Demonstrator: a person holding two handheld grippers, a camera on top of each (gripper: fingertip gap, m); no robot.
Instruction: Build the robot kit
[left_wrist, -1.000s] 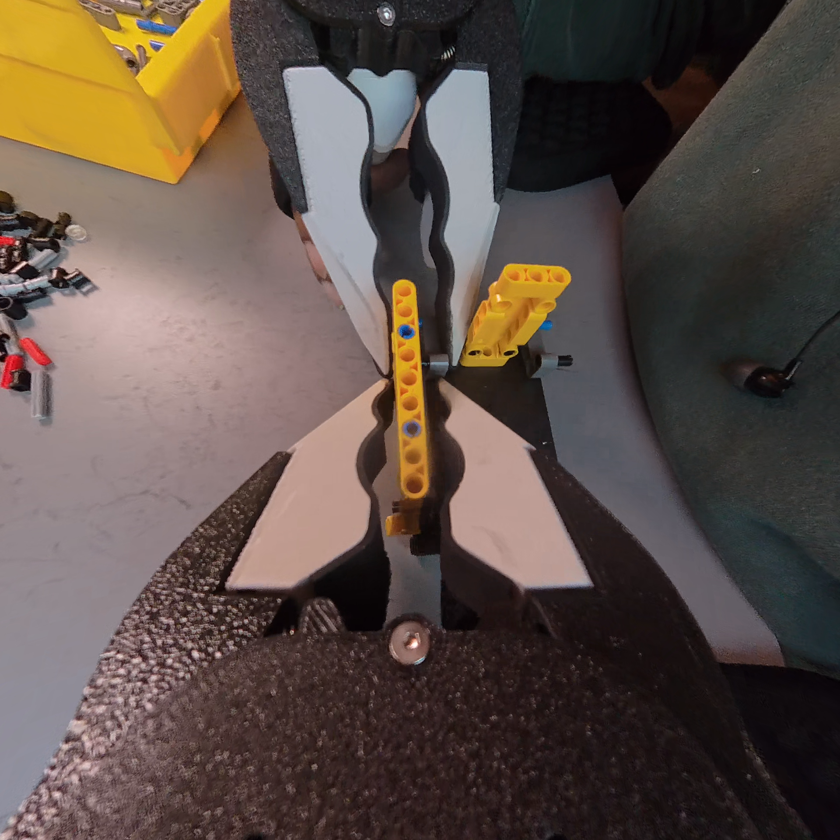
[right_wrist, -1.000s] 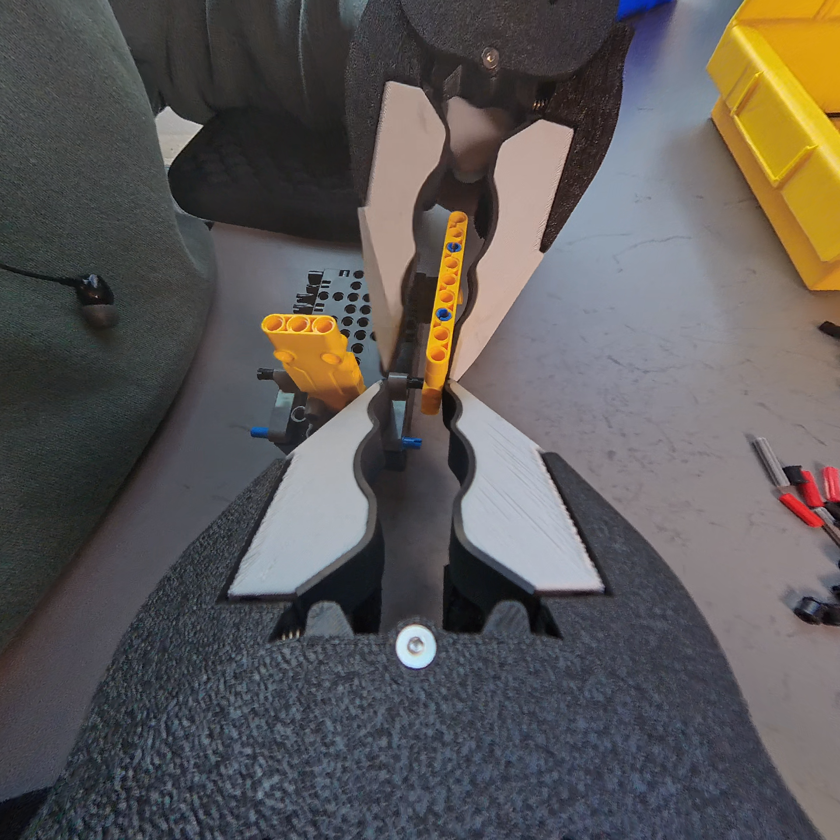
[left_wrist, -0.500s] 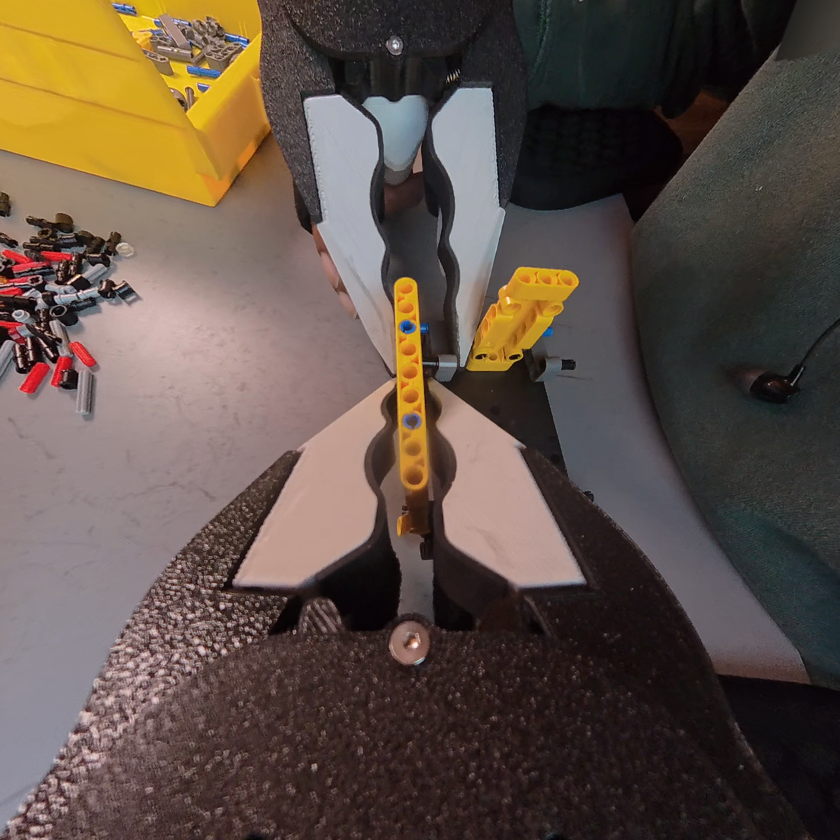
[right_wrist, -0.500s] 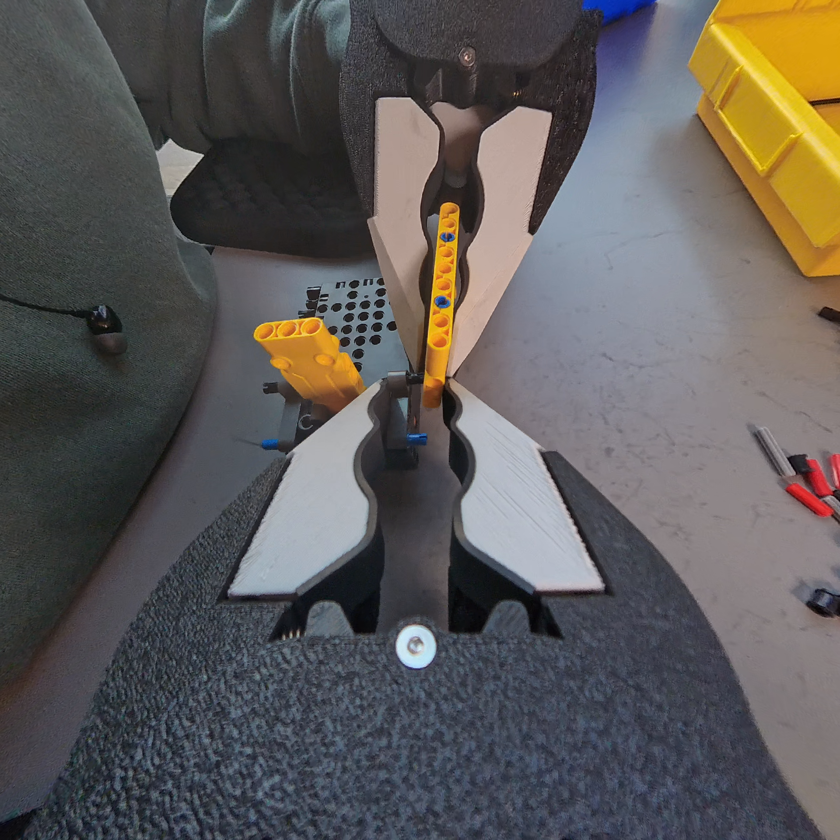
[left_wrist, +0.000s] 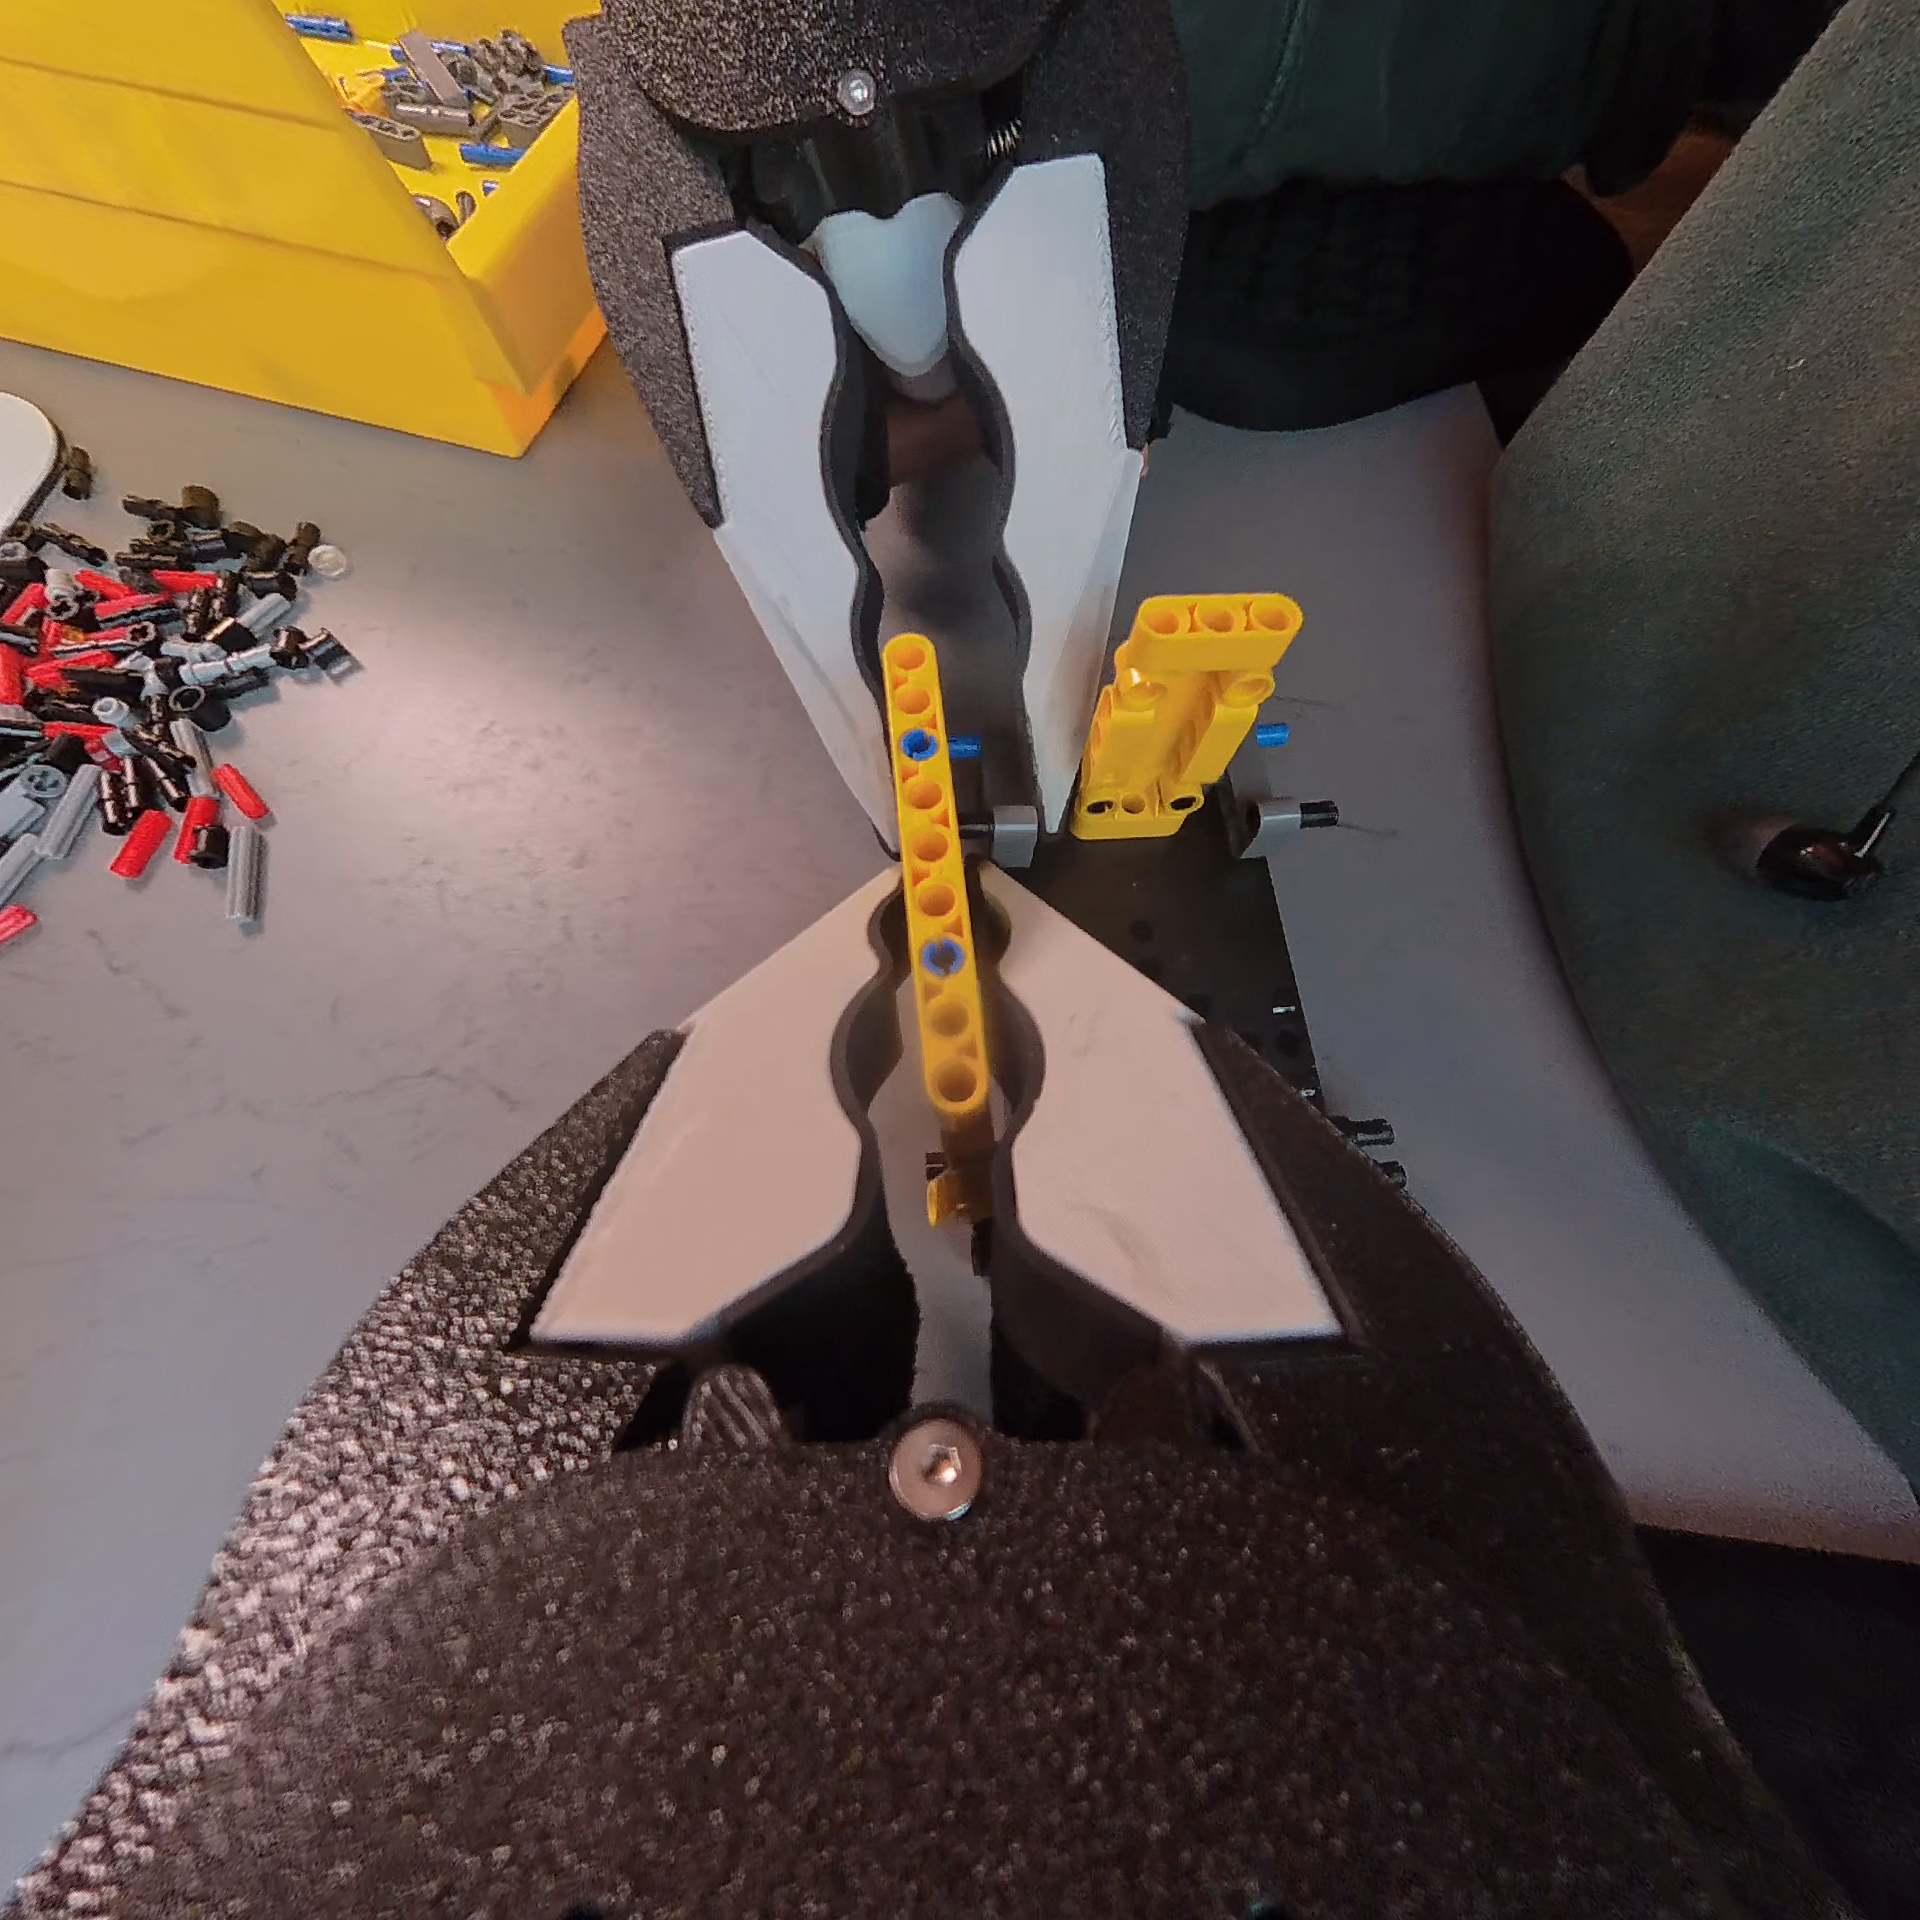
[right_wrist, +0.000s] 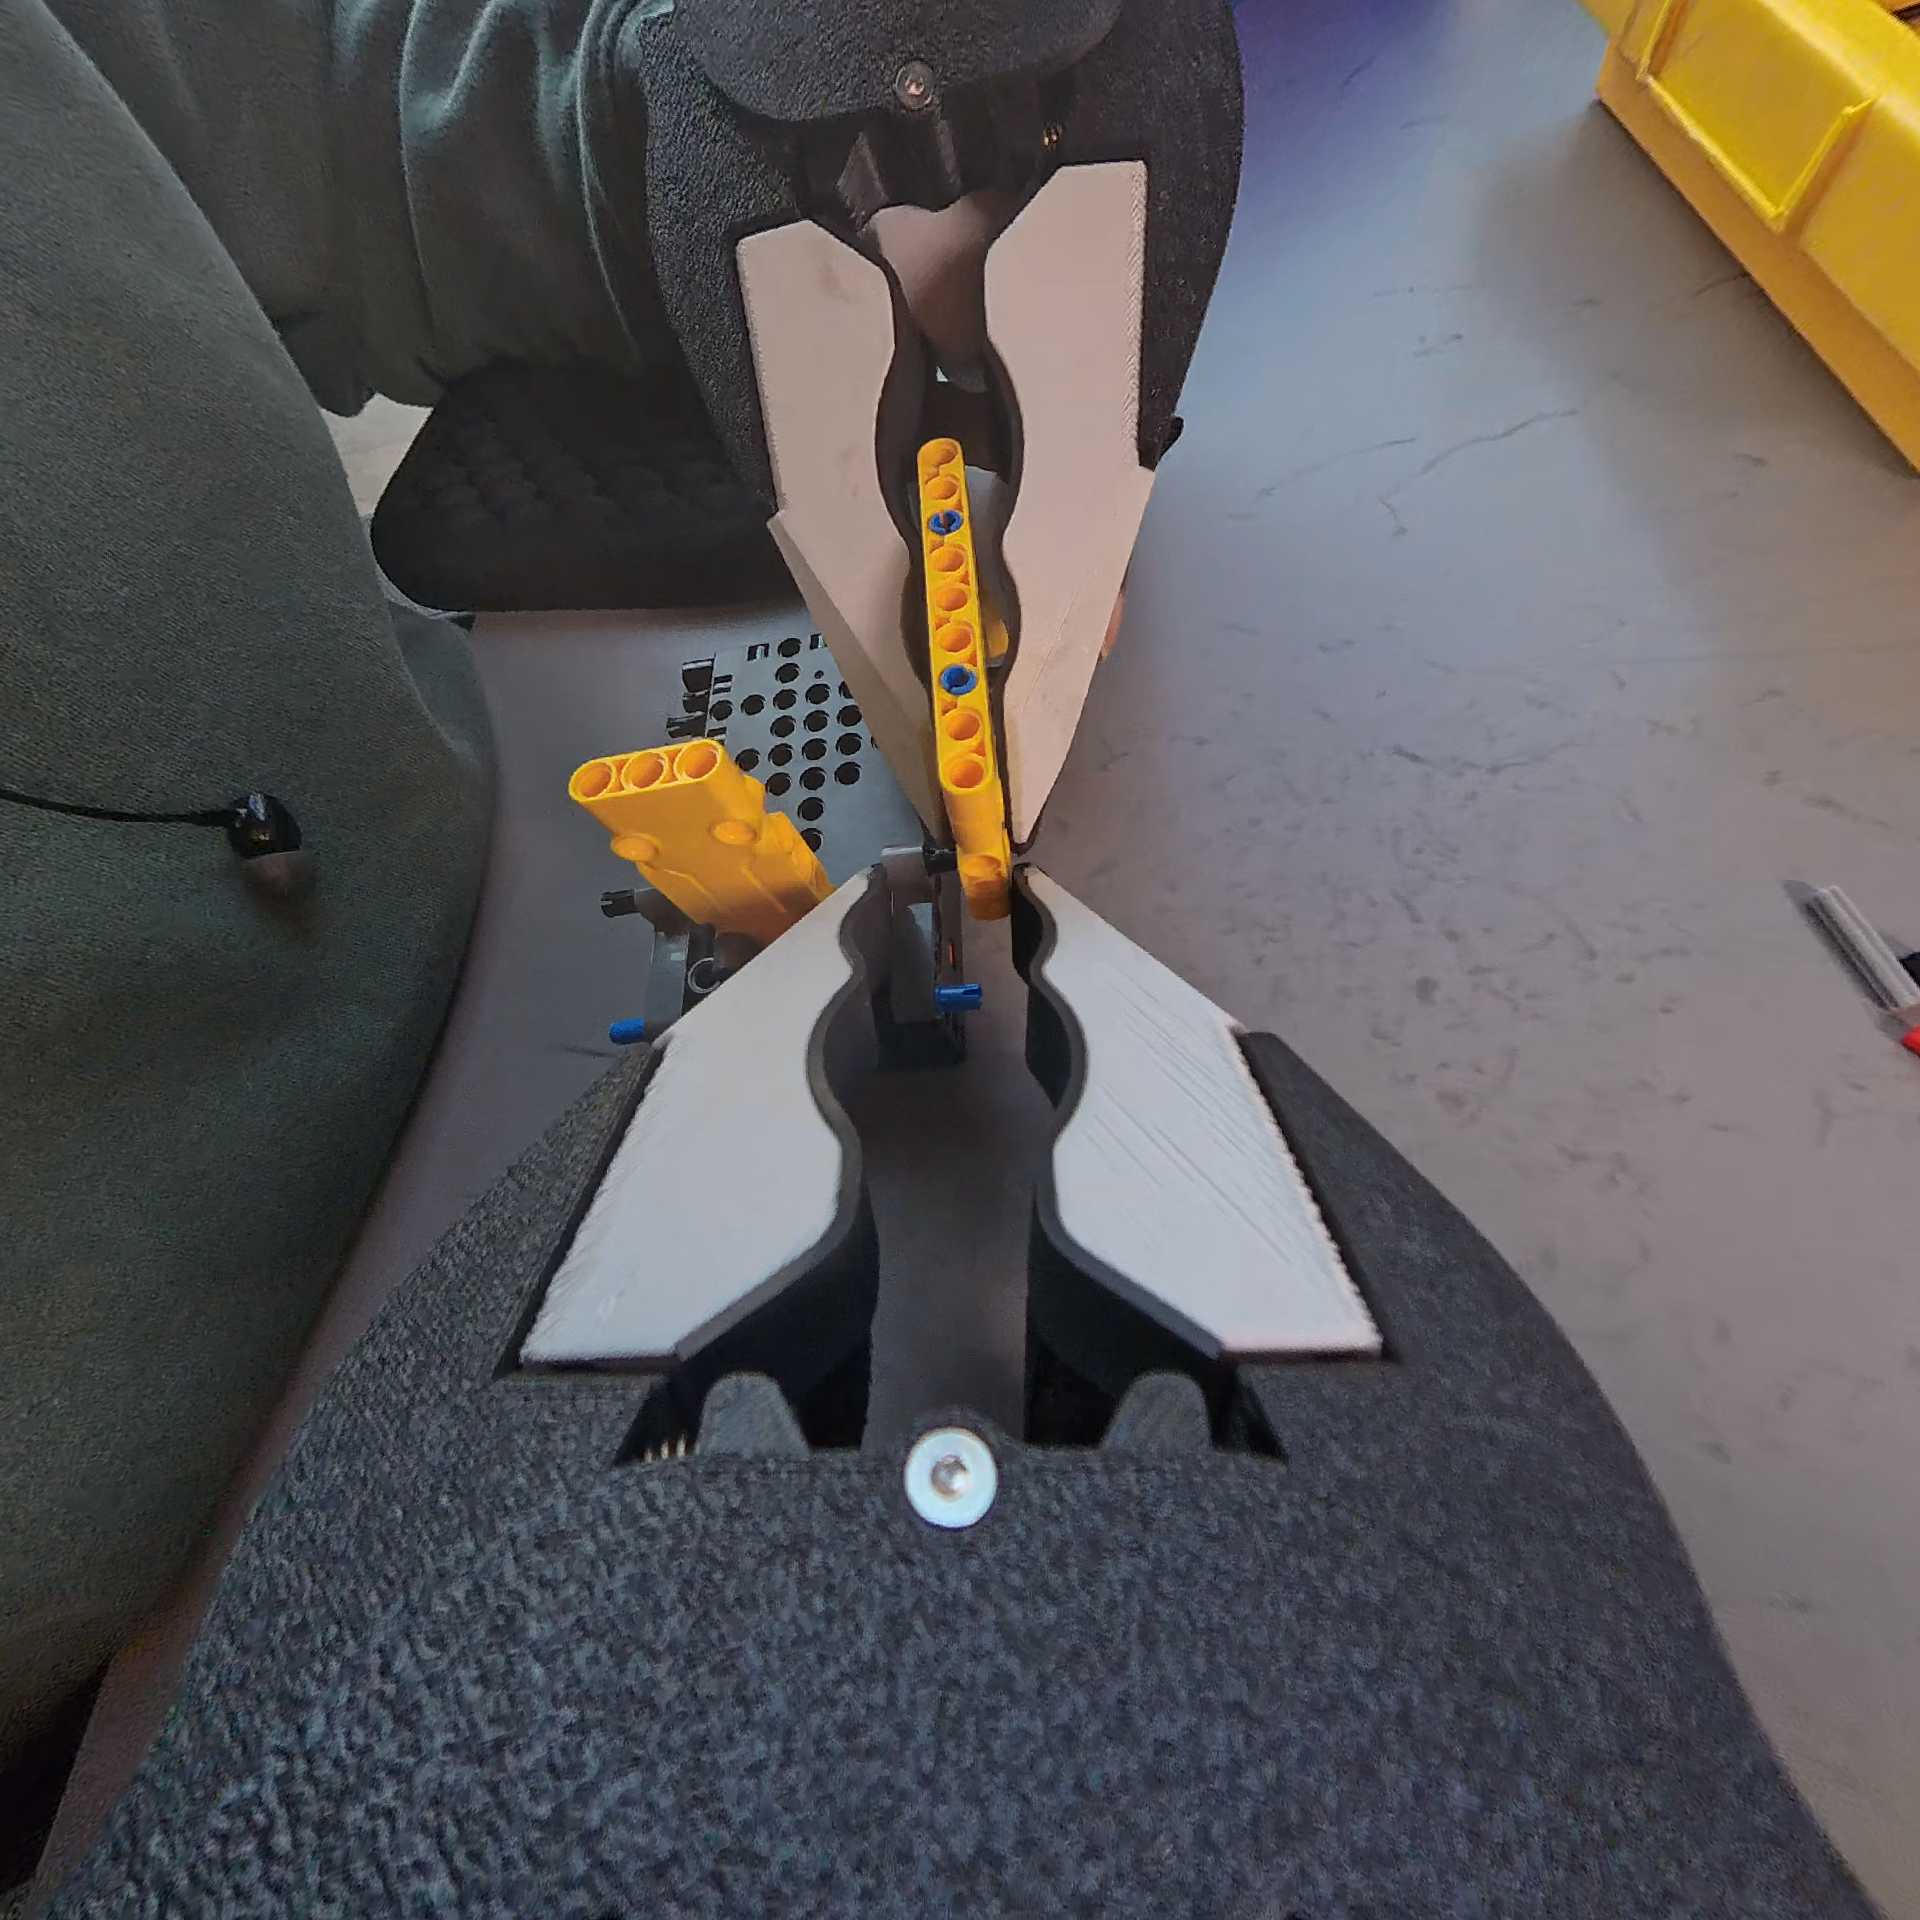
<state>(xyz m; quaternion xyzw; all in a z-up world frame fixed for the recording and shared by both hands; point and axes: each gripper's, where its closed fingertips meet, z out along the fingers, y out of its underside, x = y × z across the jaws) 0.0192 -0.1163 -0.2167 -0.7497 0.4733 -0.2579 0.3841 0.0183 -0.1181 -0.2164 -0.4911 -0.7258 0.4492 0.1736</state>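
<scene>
1. The left gripper (left_wrist: 956, 883) is clamped on a yellow beam (left_wrist: 928, 821), holding it upright on edge. The beam's far end reaches past the fingertips, apparently so its holes line up with the build ahead.
2. The right gripper (right_wrist: 945, 883) faces the left one tip to tip. Its fingers are set narrow around the beam's end and a grey connector (left_wrist: 1013, 828). Whether they actually press on either cannot be told.
3. Two blue pins (left_wrist: 916, 743) sit in the beam's holes. One pokes out toward the connector, which suggests the beam is being lined up for a joint.
4. A yellow block (left_wrist: 1184, 717) stands just right of the left gripper's tips on a black plate (left_wrist: 1195, 914) full of holes. The plate lies flat on the table (left_wrist: 468, 987), probably as a base.
5. A yellow bin (left_wrist: 260, 239) sits far left of the left gripper. It holds loose grey and blue parts (left_wrist: 457, 94).
6. A pile (left_wrist: 135, 707) of red, black and grey pins is spilled on the table to that gripper's left, outside the bin.
</scene>
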